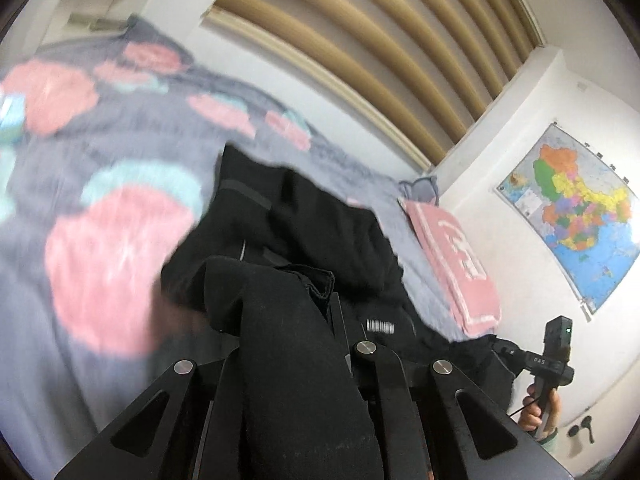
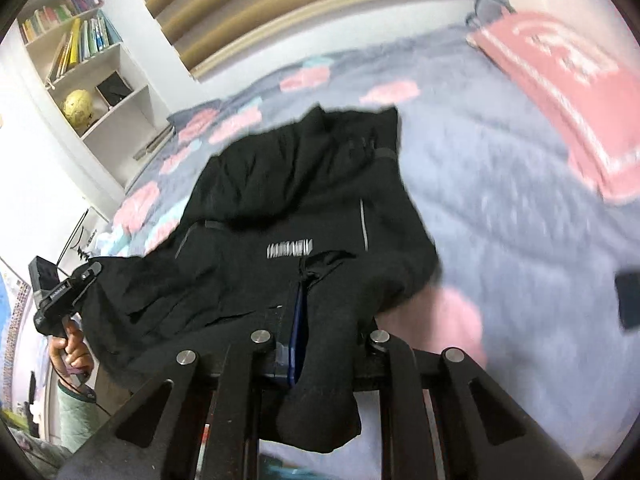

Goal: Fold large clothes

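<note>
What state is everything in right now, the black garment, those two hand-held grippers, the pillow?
Garment: rumpled on the bed, edge lifted by both grippers.
Left hand-held gripper: shut on garment.
Right hand-held gripper: shut on garment.
Pillow: lying flat on the bedspread.

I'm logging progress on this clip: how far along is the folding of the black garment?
Early stage. Done: the black garment is on the bed, partly spread but rumpled, with no neat fold visible. In hand: the left hand-held gripper and the right hand-held gripper each pinch a bunch of its fabric. Left: flattening it and making all the folds.
</note>
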{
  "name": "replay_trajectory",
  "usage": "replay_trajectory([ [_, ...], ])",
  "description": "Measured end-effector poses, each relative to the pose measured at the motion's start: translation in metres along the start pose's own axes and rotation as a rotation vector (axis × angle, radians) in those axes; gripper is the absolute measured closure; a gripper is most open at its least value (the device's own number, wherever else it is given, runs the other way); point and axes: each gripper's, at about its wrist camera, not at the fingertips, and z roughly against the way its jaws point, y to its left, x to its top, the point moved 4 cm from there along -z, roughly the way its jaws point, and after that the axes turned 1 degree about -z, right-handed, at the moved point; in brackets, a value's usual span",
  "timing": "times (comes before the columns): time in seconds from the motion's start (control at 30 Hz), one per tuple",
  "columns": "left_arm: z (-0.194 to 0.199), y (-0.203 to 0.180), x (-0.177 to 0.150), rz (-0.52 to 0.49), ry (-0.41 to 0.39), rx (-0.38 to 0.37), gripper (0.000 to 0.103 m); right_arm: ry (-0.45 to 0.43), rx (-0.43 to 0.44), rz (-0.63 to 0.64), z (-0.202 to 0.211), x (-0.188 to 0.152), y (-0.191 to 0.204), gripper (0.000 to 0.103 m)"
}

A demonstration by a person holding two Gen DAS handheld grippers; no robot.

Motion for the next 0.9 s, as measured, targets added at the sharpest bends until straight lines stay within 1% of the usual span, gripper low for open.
replay_trajectory([
  [0.07,-0.011,-0.006,0.025,-0.003,-0.025,-0.004,0.091,-0.022,-0.008,0.007,-0.002,0.022,0.0,0.083],
  [0.13,-0.023,-0.009,0.049,0.006,-0.041,-0.012,0.091,-0.038,-0.021,0.003,-0.011,0.051,0.0,0.083],
  [0.23,-0.054,-0.016,0.089,-0.006,-0.064,-0.01,0.09,-0.075,-0.039,0.013,-0.029,0.099,0.001,0.084],
  [0.3,-0.079,-0.022,0.111,-0.029,-0.073,0.031,0.087,-0.093,-0.04,0.001,-0.046,0.125,-0.002,0.083],
  [0.33,-0.088,-0.024,0.116,-0.035,-0.076,0.045,0.087,-0.103,-0.047,-0.004,-0.056,0.139,-0.002,0.083],
  [0.37,-0.107,-0.023,0.127,-0.039,-0.074,0.071,0.086,-0.113,-0.059,-0.014,-0.07,0.154,-0.004,0.083],
  [0.47,-0.155,-0.01,0.145,0.011,-0.061,0.123,0.085,-0.116,-0.102,-0.033,-0.115,0.191,-0.014,0.083],
  [0.53,-0.197,0.003,0.152,0.029,-0.028,0.166,0.084,-0.096,-0.149,-0.037,-0.156,0.208,-0.024,0.083],
  [0.57,-0.219,0.011,0.153,0.033,-0.001,0.195,0.084,-0.082,-0.165,-0.043,-0.169,0.213,-0.029,0.083],
  [0.6,-0.235,0.017,0.151,0.04,0.023,0.217,0.084,-0.054,-0.194,-0.048,-0.192,0.217,-0.036,0.083],
  [0.67,-0.276,0.04,0.144,0.085,0.099,0.263,0.083,0.002,-0.242,-0.07,-0.232,0.22,-0.055,0.083],
  [0.73,-0.304,0.062,0.133,0.142,0.166,0.272,0.082,0.064,-0.25,-0.102,-0.266,0.211,-0.074,0.084],
  [0.77,-0.315,0.072,0.128,0.168,0.191,0.266,0.082,0.081,-0.248,-0.113,-0.277,0.207,-0.082,0.084],
  [0.8,-0.323,0.08,0.124,0.191,0.2,0.252,0.082,0.109,-0.238,-0.132,-0.295,0.203,-0.09,0.084],
  [0.83,-0.325,0.082,0.123,0.192,0.194,0.241,0.082,0.122,-0.233,-0.14,-0.303,0.2,-0.094,0.084],
  [0.9,-0.326,0.08,0.121,0.152,0.186,0.246,0.082,0.128,-0.225,-0.142,-0.314,0.197,-0.099,0.084],
])
